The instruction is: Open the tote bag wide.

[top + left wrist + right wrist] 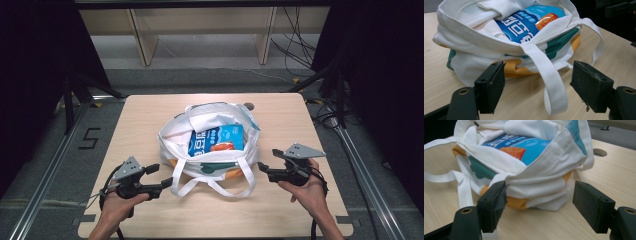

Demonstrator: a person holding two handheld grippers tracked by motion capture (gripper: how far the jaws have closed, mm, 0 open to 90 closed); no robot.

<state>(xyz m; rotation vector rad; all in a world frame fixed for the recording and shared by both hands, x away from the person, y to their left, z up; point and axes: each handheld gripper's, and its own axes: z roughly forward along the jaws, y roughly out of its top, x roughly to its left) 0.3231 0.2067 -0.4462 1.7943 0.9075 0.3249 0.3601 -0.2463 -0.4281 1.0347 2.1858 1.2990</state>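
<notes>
Both sets of tongs are sitting wide open, gripping nothing. Left gripper (161,176) is lying low on the table (300,115), jaws straddling the near strap (551,82) of the bag (210,150), which is resting mid-table between the two tools. Right gripper (266,161) is hovering just beside the bag's right flank, its jaws framing the bunched white cloth.

My read: they're lining up to take hold of the bag, by strap on the left and by rim or side on the right. Next, each gripper needs to be easing forward and closing on fabric alone, not on the blue packet (216,141) poking out of the mouth.

Left gripper view is catching the strap looping right between its jaws; right gripper view is adding a round hole (599,152) in the tabletop beyond the bag.
</notes>
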